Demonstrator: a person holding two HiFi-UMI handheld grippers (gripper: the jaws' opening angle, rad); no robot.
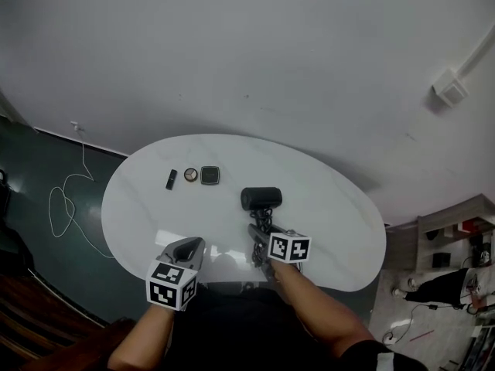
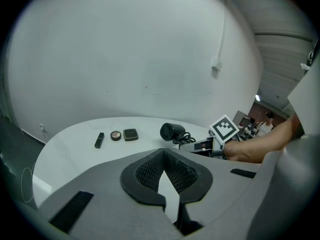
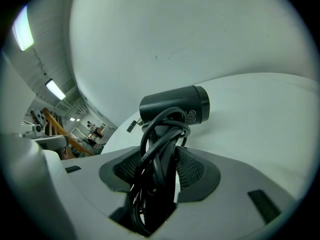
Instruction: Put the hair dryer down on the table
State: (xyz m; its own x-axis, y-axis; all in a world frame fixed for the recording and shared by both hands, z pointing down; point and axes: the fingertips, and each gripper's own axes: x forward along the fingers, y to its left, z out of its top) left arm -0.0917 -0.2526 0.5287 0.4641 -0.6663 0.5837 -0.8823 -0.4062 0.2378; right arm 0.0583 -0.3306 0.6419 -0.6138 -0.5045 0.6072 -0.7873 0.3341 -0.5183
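A black hair dryer (image 1: pixel 261 198) with its cord wound round the handle is low over the white oval table (image 1: pixel 332 207), near the middle. My right gripper (image 1: pixel 260 236) is shut on the cord-wrapped handle, and the barrel (image 3: pixel 175 106) sticks out sideways beyond the jaws. Whether the barrel touches the tabletop I cannot tell. The left gripper view catches the dryer (image 2: pixel 171 131) ahead and to the right. My left gripper (image 1: pixel 188 248) is over the table's near edge, left of the dryer, with its pads (image 2: pixel 150 171) together at the tips and nothing between them.
At the table's back left lie a black lipstick tube (image 1: pixel 171 179), a round compact (image 1: pixel 190 175) and a square black case (image 1: pixel 209 175). A white cable (image 1: pixel 66 199) loops on the dark floor to the left. Shelving (image 1: pixel 456 238) stands to the right.
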